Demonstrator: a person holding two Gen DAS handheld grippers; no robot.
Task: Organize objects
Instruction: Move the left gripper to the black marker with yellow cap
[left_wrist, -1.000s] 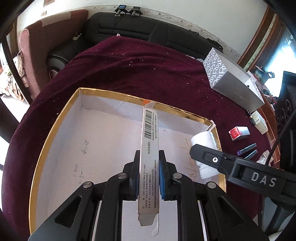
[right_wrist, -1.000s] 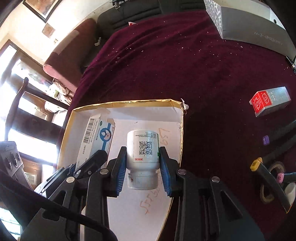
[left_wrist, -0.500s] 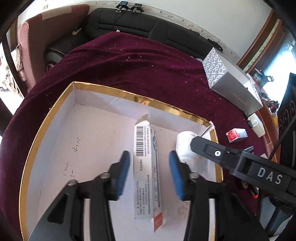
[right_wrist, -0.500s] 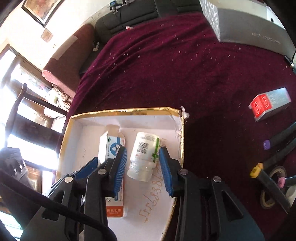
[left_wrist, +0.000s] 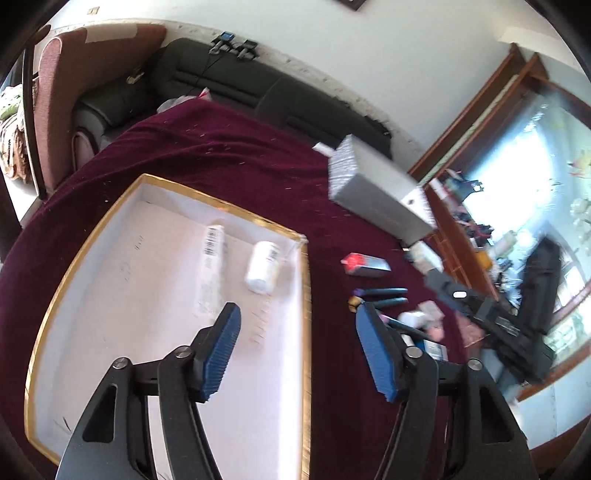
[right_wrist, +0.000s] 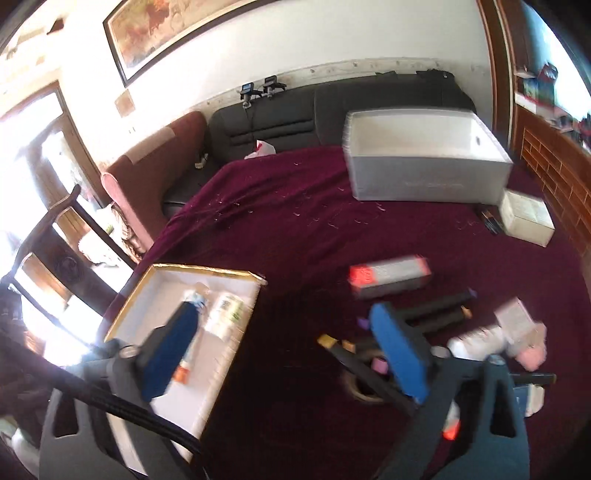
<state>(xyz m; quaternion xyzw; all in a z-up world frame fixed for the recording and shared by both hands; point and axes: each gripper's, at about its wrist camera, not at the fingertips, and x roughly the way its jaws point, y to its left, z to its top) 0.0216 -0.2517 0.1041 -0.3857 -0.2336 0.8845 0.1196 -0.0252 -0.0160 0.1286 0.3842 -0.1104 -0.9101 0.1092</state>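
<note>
With the long carton (left_wrist: 211, 262) and white bottle (left_wrist: 263, 266) lying side by side in the gold-rimmed box (left_wrist: 305, 295), I'm carrying both the left gripper (left_wrist: 297, 350) and right gripper (right_wrist: 291, 354) spread wide and empty, lining up squarely over the red-ended carton (right_wrist: 389, 275) before closing.

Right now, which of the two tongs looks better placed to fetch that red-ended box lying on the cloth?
Probably the right tongs. They are open and empty, and the red-ended box lies just ahead of them, while the left tongs, also open, hover over the edge of the gold-rimmed tray.
</note>
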